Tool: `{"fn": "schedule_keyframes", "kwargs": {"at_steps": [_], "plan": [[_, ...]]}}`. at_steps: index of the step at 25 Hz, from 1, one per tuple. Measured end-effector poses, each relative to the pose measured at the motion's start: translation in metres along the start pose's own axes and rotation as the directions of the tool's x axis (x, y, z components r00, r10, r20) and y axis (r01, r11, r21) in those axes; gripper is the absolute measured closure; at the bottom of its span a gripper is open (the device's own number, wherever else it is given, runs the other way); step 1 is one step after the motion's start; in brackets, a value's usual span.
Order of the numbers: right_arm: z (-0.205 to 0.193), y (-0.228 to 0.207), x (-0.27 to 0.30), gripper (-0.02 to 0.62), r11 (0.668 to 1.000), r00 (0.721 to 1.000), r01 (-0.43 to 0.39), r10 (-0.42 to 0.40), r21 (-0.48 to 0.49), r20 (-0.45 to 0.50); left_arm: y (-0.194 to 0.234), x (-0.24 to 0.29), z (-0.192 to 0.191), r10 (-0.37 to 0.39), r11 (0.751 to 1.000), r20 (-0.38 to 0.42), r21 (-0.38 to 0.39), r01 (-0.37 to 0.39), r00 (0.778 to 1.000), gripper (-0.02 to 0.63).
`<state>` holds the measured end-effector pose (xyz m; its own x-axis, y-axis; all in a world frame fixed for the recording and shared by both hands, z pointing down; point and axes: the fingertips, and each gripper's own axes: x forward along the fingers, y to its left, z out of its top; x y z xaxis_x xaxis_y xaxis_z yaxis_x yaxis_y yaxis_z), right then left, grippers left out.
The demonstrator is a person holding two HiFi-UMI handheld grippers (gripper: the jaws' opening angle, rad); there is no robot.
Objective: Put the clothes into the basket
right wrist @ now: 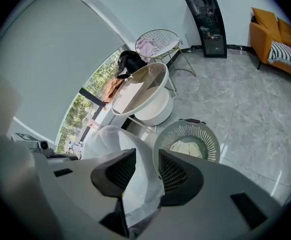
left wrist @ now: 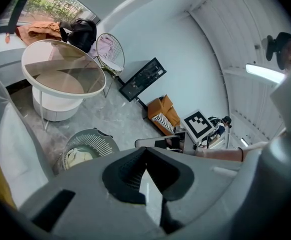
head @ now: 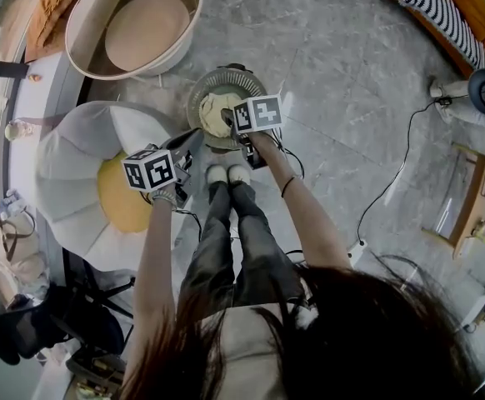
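A round grey slatted basket [head: 199, 92] stands on the marble floor in front of the person's feet, with a cream garment [head: 217, 112] lying inside. My right gripper [head: 231, 125] hangs over the basket's near rim. In the right gripper view its jaws [right wrist: 145, 156] stand apart, and white fabric [right wrist: 138, 194] shows in the gap with no pad pressing on it. The basket [right wrist: 205, 134] and cream garment [right wrist: 188, 148] lie just right of the jaws. My left gripper [head: 184, 161] is left of the basket, beside the white chair. Its pads [left wrist: 144, 151] meet at the tips, empty.
A white petal-shaped chair [head: 72, 152] with a yellow cushion [head: 119, 198] stands at the left. A round white table [head: 134, 23] is beyond the basket. Pink clothes [right wrist: 148, 46] lie on a wire chair. An orange sofa [head: 455, 7] sits far right, with cables [head: 392, 182] on the floor.
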<state>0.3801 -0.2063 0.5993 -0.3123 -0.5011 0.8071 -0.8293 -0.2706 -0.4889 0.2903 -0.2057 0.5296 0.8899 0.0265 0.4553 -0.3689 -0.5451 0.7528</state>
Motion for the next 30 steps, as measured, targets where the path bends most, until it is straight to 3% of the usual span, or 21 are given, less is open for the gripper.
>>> {"fn": "schedule_keyframes", "kwargs": {"at_steps": [9,16,30], "plan": [[0.002,0.011,-0.006,0.478,1.000,1.000,-0.028,0.027,0.011,0.012,-0.002,-0.006,0.004,0.006,1.000,0.019,0.009,-0.006,1.000,0.595],[0.002,0.031,-0.028,0.552,0.996,0.994,-0.082,0.080,0.021,0.071,-0.017,-0.014,0.011,0.001,0.999,0.064,0.032,-0.003,0.998,0.595],[0.009,0.075,-0.074,0.584,0.977,0.959,-0.209,0.214,-0.044,0.188,-0.056,-0.030,0.023,-0.003,0.995,0.127,0.102,-0.010,0.992,0.595]]}}
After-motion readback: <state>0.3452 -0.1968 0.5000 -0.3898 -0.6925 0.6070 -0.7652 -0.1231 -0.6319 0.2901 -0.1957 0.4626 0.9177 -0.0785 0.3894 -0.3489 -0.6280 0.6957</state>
